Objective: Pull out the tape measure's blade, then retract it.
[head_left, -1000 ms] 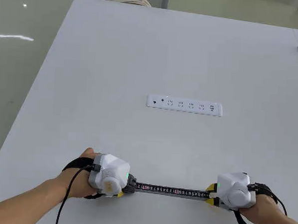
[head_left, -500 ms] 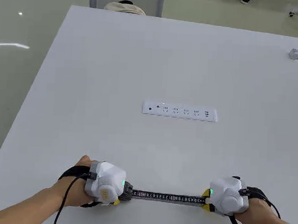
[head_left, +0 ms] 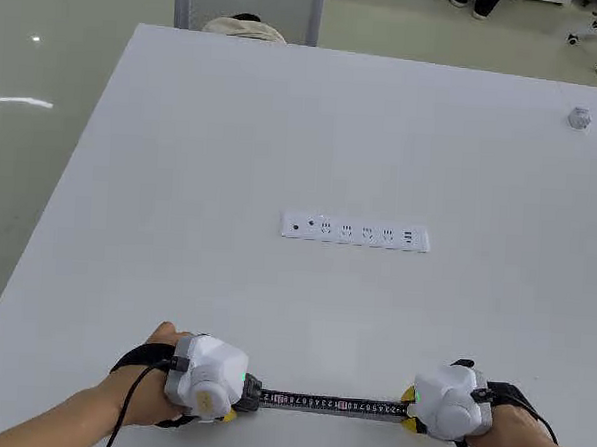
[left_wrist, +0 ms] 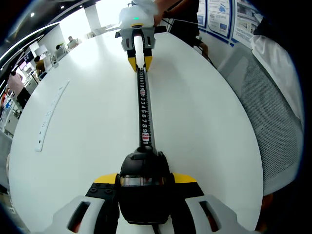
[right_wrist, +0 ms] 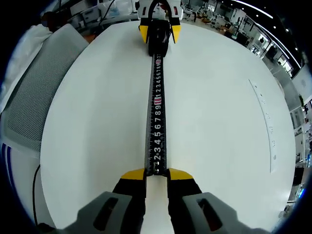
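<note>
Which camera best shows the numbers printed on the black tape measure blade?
The right gripper view: the black tape measure blade runs up the middle with large, readable digits. The left gripper view shows it narrower, leaving the black case. In the head view it is a thin strip with tiny digits.

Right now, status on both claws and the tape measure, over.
Left claw shut on tape measure case. Right claw shut on blade tip. Blade stretched straight between them. Power strip well clear.
</note>
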The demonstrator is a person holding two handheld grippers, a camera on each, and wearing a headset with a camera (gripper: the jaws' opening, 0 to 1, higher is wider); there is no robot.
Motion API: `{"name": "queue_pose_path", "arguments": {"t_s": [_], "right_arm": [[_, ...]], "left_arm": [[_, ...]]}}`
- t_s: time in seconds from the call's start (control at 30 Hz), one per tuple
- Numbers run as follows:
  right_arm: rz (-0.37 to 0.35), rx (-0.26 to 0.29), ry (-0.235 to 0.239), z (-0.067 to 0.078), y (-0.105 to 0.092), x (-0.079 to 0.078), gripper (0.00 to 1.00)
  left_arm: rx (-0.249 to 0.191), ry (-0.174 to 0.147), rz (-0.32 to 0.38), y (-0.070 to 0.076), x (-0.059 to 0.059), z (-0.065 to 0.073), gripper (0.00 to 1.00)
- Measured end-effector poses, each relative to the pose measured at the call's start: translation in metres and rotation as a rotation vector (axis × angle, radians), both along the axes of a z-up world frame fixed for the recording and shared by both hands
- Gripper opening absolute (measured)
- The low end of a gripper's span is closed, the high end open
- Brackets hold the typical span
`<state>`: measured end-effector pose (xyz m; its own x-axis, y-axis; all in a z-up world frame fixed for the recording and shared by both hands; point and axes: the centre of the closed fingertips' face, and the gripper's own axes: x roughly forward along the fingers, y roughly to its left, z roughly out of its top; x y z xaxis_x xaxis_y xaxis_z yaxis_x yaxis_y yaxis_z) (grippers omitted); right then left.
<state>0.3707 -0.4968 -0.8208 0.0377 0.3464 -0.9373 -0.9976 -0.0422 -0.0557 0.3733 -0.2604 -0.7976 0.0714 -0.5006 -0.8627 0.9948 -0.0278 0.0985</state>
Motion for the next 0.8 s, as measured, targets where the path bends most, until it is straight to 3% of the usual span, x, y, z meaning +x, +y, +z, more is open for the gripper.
{"name": "queue_pose_path", "arguments": {"t_s": [0.5, 0.8], "right_arm": [[-0.042, 0.0, 0.001, 0.0004, 0.0002, 0.0029, 0.2], [-0.063, 0.006, -0.005, 0.0003, -0.0011, 0.0017, 0.26]], "left_arm": [[-0.027, 0.005, 0.035, -0.0009, 0.0025, 0.0022, 0.37], [-0.043, -0.008, 0.07, 0.0014, 0.0057, 0.0065, 0.48]]}}
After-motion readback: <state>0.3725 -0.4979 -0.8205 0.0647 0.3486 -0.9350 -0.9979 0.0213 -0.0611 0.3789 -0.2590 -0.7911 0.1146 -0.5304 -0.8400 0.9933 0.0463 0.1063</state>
